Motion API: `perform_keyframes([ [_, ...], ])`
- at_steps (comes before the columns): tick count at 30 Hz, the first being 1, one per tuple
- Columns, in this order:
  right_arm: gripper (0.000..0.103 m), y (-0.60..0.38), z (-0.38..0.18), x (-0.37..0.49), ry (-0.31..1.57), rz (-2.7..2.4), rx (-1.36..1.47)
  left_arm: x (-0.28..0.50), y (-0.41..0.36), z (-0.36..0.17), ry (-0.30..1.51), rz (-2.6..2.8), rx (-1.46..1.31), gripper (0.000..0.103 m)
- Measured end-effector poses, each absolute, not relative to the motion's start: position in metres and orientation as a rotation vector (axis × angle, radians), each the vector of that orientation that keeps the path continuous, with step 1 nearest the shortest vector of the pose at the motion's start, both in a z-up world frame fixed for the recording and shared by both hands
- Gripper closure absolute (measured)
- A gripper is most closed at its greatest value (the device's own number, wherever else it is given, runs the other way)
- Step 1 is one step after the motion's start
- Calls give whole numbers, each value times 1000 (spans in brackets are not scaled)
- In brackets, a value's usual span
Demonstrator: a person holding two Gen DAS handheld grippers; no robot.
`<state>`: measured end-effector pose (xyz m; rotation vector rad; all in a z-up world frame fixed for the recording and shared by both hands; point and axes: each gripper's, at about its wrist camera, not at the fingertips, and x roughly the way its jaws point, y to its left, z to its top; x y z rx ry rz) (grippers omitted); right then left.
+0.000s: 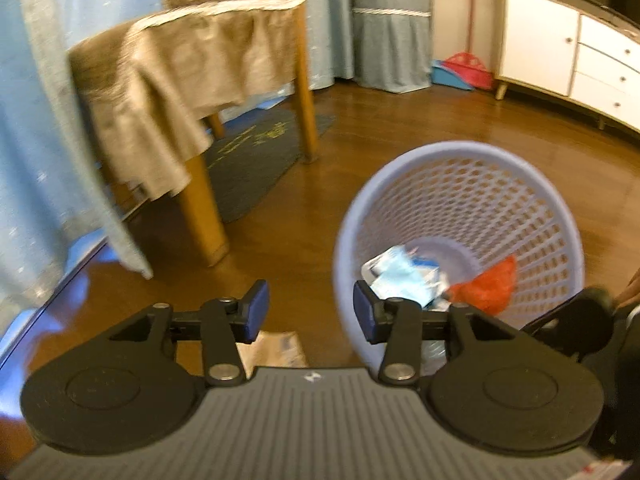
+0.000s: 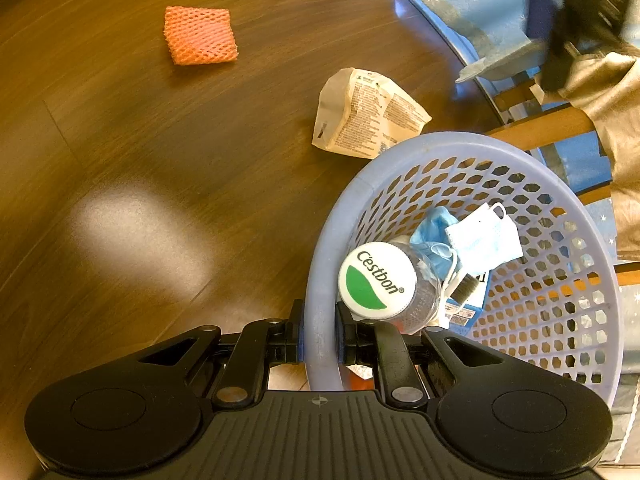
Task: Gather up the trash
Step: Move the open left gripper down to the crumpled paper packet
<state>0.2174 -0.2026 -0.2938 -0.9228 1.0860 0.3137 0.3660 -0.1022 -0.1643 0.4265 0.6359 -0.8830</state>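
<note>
A: Basket material and contents?

B: Lilac plastic waste basket (image 2: 532, 300), perforated wall, round rim. Inside: clear bottle with white Cestbon cap (image 2: 378, 280), crumpled blue face masks (image 2: 486, 242), red net (image 1: 486, 286).

A: Finger state?

B: Right gripper (image 2: 320, 338): narrow, clamped on basket rim. Left gripper (image 1: 310, 312): partly spread, empty, beside basket.

A: Surroundings?

B: On wooden floor (image 2: 140, 152): orange foam mesh sleeve (image 2: 200, 36), well apart; creased printed paper bag (image 2: 366, 114), just beside rim. Cloth-draped chair (image 1: 192, 76) near.
</note>
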Motion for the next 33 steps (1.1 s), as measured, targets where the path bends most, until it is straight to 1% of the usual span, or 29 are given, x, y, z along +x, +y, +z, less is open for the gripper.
perform_keyframes([
  [4, 92, -203, -294, 218, 1086, 313, -922, 371, -77, -171, 654, -826, 447, 58],
  [9, 92, -203, -294, 218, 1086, 313, -922, 372, -50, -184, 693, -771, 472, 52],
  [11, 92, -203, -294, 218, 1086, 313, -923, 371, -41, -190, 711, -753, 470, 46],
  [16, 92, -203, -294, 218, 1085, 313, -924, 371, -29, -206, 746, -730, 464, 37],
  [19, 92, -203, -294, 218, 1085, 312, -928, 373, -27, -214, 758, -722, 459, 36],
  [24, 92, -203, -295, 217, 1085, 313, -932, 378, -26, -224, 773, -707, 441, 29],
  [33, 92, -204, -294, 218, 1084, 310, -924, 384, -32, -241, 805, -697, 435, 29],
])
